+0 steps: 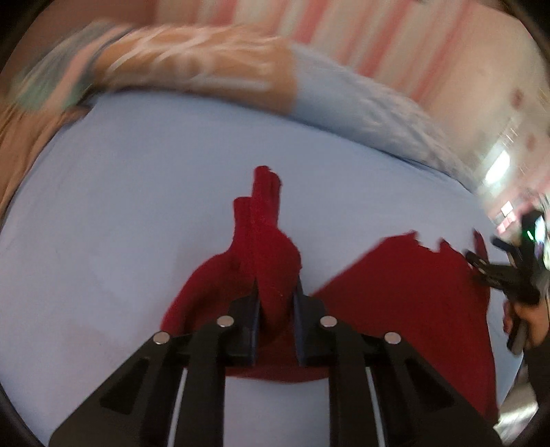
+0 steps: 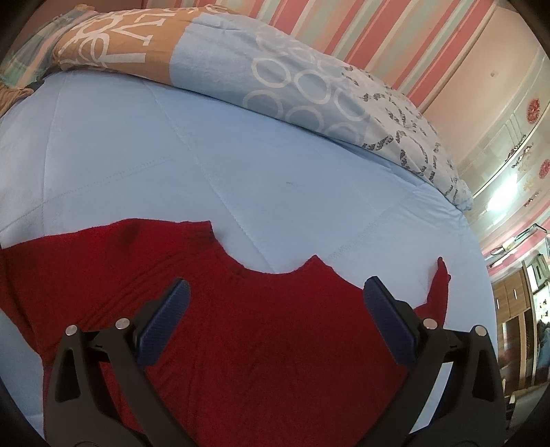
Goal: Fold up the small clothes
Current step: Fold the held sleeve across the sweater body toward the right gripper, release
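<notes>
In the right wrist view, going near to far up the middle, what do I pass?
Open right gripper → red knitted garment lying flat → bare light blue quilted bedsheet → patterned blue and tan folded duvet → pink and green striped wall.

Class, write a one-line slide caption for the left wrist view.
Left gripper pinches a sleeve of the red top above the blue sheet.

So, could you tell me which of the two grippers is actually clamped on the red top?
The left gripper: its pads pinch a bunched fold of the red top, while the right gripper hangs wide open above it.
</notes>
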### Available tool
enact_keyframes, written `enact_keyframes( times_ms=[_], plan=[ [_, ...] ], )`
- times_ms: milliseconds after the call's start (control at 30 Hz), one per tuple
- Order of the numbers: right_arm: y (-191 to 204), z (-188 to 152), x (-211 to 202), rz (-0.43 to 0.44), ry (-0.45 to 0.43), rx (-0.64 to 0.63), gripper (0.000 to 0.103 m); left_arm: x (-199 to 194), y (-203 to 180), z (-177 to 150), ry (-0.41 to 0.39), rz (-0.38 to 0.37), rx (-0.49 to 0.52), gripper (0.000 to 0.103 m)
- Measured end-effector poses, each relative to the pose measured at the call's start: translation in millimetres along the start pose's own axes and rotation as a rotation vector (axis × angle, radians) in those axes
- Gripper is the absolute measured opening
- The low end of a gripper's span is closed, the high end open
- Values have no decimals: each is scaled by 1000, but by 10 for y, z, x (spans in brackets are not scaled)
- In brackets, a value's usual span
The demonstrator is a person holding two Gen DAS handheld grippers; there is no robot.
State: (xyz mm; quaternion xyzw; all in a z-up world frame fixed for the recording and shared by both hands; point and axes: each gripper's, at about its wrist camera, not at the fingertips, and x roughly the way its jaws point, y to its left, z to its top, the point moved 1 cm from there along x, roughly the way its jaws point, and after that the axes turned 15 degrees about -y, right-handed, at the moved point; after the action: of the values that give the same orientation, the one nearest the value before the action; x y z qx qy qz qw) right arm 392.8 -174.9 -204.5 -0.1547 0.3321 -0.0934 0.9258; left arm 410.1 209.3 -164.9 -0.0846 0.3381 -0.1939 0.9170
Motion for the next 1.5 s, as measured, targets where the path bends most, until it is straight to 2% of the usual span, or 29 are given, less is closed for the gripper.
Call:
enact_keyframes(
  times_ms=[67,133,200,267,367,500,600,633,667,733,800,867,933,1000,1033,1100,1300,1400,1467,1500],
  plan=[
    [-33,-4,-11,-1,1,4,100,117,-150,42,6,-74,11,16],
    [-86,-11,-21,-3,3,10,100,220,-307,48,11,-192,-17,16],
    [-155,-21,-32,-9,3,16,100,297,-704,53,29,-308,-17,17],
    [-269,-50,-43,-25,3,20,100,415,-1106,112,50,-371,32,17],
    [-482,-119,-52,-52,12,35,100,620,-1625,-33,107,-469,69,17],
    [-778,-261,-64,-90,31,55,100,861,-2083,-355,187,-526,91,17],
    [-1006,-406,-71,-120,53,72,100,942,-2375,-558,211,-505,161,17],
    [-1052,-436,-71,-124,59,77,100,980,-2450,-629,216,-472,188,24],
    [-1114,-479,-70,-128,67,83,100,1008,-2499,-684,228,-456,204,39],
    [-1191,-538,-70,-129,76,90,100,998,-2515,-717,224,-434,216,53],
    [-1239,-593,-69,-125,84,93,100,912,-2524,-711,211,-412,244,59],
    [-1242,-628,-62,-100,89,107,100,739,-2516,-676,162,-344,317,73],
    [-1182,-648,-57,-49,91,121,100,643,-2469,-651,130,-254,376,78],
    [-1049,-648,-58,-2,83,116,100,630,-2354,-618,123,-146,413,78],
    [-976,-649,-53,22,84,114,100,611,-2262,-601,127,-115,405,78],
    [-842,-646,-44,66,87,116,100,584,-2120,-590,133,-93,365,78],
    [-425,-598,-36,222,109,138,97,661,-1697,-544,157,44,248,78],
    [-253,-606,-36,315,141,156,84,648,-1623,-517,160,51,226,78],
    [-152,-638,-9,357,168,158,72,656,-1616,-503,156,60,237,78],
    [-135,-656,11,371,181,166,71,663,-1612,-505,157,64,244,78]
  ],
)
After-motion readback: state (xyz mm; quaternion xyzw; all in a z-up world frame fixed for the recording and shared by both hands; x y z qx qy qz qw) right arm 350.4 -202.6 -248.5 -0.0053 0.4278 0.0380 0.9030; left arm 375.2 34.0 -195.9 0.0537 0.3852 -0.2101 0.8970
